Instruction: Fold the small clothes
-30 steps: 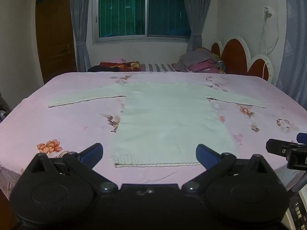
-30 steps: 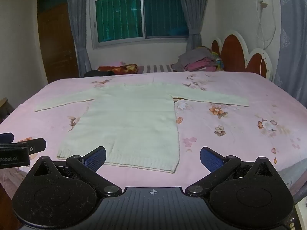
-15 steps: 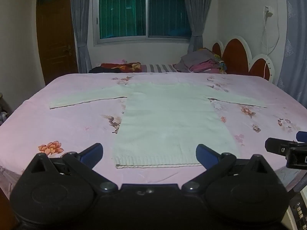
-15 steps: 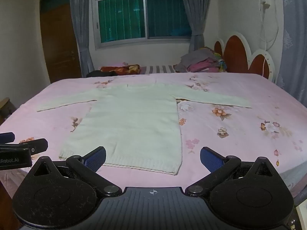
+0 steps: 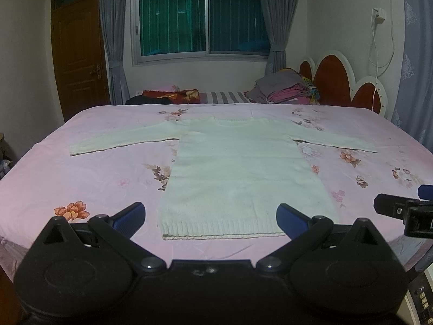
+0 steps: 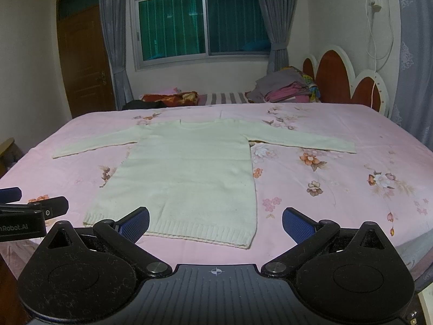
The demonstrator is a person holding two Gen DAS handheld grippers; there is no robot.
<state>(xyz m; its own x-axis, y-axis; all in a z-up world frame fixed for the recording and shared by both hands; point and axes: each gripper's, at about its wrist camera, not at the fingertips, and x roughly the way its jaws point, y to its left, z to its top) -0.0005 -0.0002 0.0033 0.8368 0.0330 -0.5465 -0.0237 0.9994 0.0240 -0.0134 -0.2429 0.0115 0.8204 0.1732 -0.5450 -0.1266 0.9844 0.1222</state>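
A small cream knitted sweater (image 5: 238,170) (image 6: 186,170) lies flat on the pink flowered bedsheet (image 5: 89,173) (image 6: 338,189), both sleeves spread out sideways and the ribbed hem nearest me. My left gripper (image 5: 210,219) hovers open just short of the hem, holding nothing. My right gripper (image 6: 215,223) is open too, above the hem's right corner. Each gripper appears at the edge of the other's view: the right gripper (image 5: 406,211) and the left gripper (image 6: 29,211).
A pile of folded clothes (image 5: 284,89) sits at the far right by the red and white headboard (image 5: 343,84). Dark and red bedding (image 5: 165,97) lies along the far edge. A wooden door (image 5: 78,54) and curtained window (image 5: 200,19) stand behind.
Both views have drifted slightly, so the sweater sits a little lower and to the right. Both grippers stay open with nothing in them.
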